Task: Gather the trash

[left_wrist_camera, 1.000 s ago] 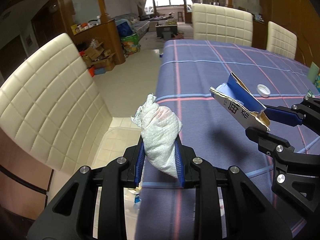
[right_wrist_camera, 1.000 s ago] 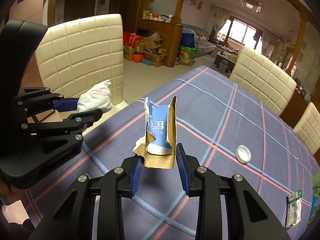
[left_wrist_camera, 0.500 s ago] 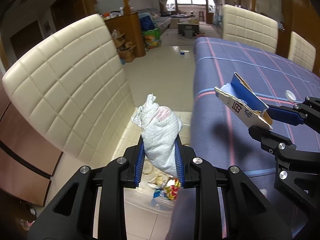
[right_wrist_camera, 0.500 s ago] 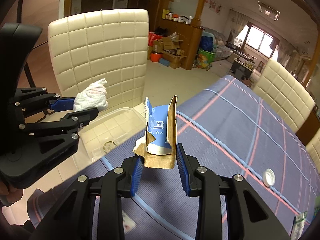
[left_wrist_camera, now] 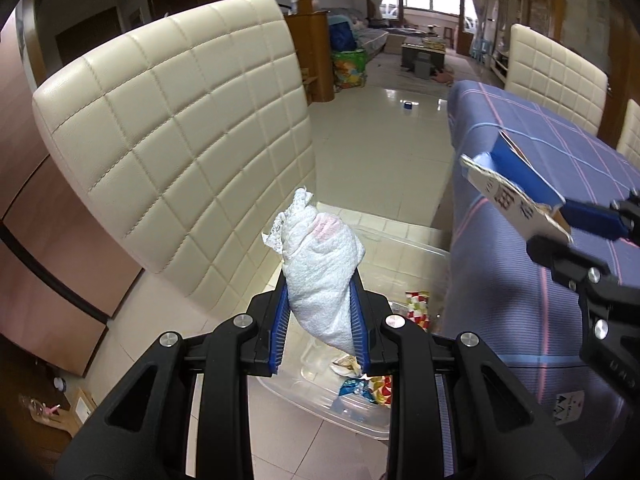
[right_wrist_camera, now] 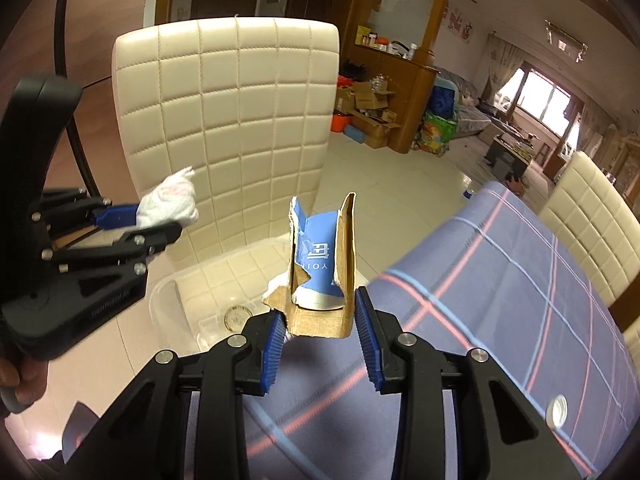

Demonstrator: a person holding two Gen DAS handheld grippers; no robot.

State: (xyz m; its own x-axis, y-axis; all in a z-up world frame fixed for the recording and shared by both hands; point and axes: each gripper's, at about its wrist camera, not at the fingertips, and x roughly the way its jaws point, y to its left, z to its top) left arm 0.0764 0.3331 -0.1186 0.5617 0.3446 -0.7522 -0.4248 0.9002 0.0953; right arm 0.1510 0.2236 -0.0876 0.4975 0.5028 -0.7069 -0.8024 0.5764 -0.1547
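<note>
Two grippers carrying trash above a clear bin [left_wrist_camera: 352,420].
Left gripper [left_wrist_camera: 319,330] clamps a white tissue wad [left_wrist_camera: 320,276], frame centre; right gripper [right_wrist_camera: 320,340] grips a torn blue carton [right_wrist_camera: 322,276].

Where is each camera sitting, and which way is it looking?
Left wrist: sits on the left tool, looking along its fingers at the wadded tissue it grips, above the clear bin; the right tool shows at the right.
Right wrist: sits on the right tool, looking at the torn blue carton it grips; the left tool and a hand show at the left.
Shared: tissue, carton, bin, cream chair, blue plaid table.
</note>
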